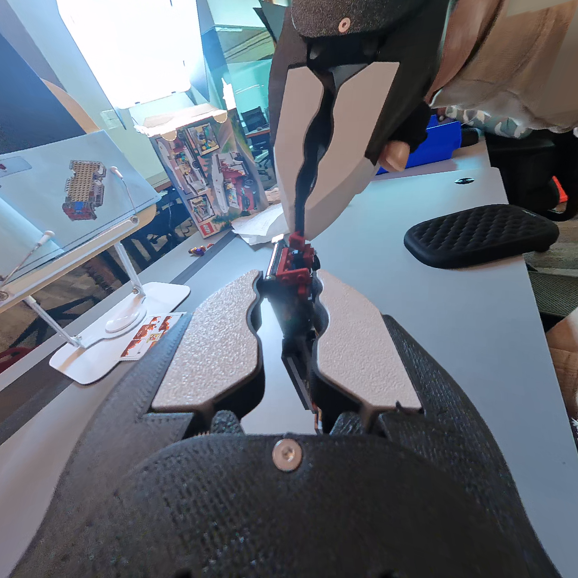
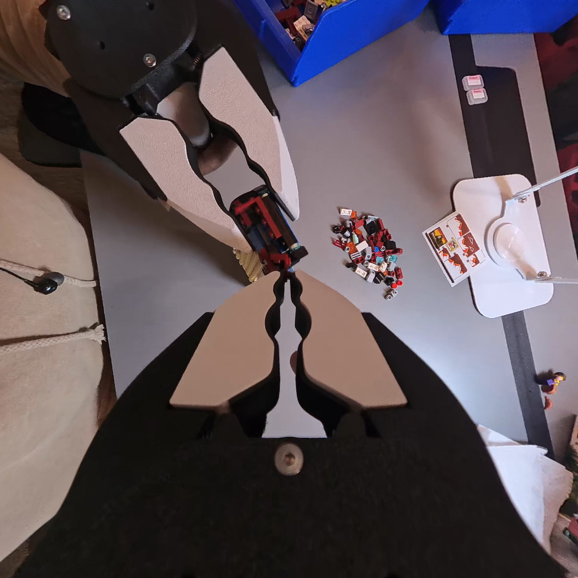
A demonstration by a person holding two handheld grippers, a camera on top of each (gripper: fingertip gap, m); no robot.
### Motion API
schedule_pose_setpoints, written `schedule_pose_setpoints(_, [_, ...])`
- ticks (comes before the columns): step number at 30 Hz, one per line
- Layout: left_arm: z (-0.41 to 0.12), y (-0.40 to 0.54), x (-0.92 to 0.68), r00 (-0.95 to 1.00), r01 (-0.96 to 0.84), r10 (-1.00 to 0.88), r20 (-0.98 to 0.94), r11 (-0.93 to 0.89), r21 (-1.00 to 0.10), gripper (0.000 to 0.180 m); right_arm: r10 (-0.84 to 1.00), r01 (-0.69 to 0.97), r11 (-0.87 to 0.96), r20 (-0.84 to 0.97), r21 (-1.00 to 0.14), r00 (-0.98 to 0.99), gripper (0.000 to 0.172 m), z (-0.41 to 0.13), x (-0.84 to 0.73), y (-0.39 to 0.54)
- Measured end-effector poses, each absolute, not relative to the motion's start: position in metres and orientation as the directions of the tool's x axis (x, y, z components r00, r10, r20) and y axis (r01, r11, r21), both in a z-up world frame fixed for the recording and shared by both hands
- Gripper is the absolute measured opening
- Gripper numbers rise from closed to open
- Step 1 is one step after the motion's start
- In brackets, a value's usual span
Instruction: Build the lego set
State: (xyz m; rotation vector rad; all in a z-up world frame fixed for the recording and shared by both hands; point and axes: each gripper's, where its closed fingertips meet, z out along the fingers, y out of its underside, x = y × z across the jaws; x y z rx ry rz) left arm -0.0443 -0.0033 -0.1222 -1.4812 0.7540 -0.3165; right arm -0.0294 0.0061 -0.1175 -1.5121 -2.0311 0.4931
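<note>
- Grey worktop (image 2: 391, 150) in an office room, with a white stand (image 2: 513, 250) for an open instruction booklet (image 1: 72, 194), a sticker sheet (image 2: 453, 250), blue bins (image 2: 328, 40) of parts, a printed toy box (image 1: 206, 169) and a black padded rest (image 1: 478, 234).
- Left gripper (image 1: 289, 281) has its fingers part-way apart and pressed on both sides of a small brick model (image 1: 292, 266), dark red, black and blue, gripped lengthwise with its front end sticking out past the fingertips.
- Right gripper (image 2: 286, 273) comes in from the opposite side, fingers almost closed, tips pinching a tiny dark red piece (image 1: 297, 239) that touches the model's protruding top edge.
- Loose pile of small bricks (image 2: 369, 250) lies on the worktop, to the side of both grippers and apart from them.
- Tan studded plate (image 2: 248, 264) lies just under the model.
- Purple toy figure (image 2: 552, 380) lies far off, near the worktop's edge.
- Risk, as a judgement: the red piece is held only by its tip, so a sideways push could flick it loose.
- Pressing hard could also twist the model in the left fingers or break parts off.
</note>
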Motion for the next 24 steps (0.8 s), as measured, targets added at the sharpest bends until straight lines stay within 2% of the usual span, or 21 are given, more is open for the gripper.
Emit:
schedule_pose_setpoints(10, [-0.120, -0.008, -0.033, 0.760, -0.329, -0.547, -0.351, 0.142, -0.934, 0.034, 0.970, 0.784, 0.236, 0.186, -0.573, -0.156, 0.003, -0.118, -0.029, 0.006])
schedule_pose_setpoints(24, [-0.115, -0.027, -0.025, 0.680, -0.251, -0.668, -0.301, 0.174, -0.952, 0.042, 0.968, 0.807, 0.243, 0.190, -0.538, -0.165, 0.003, -0.120, -0.029, 0.005])
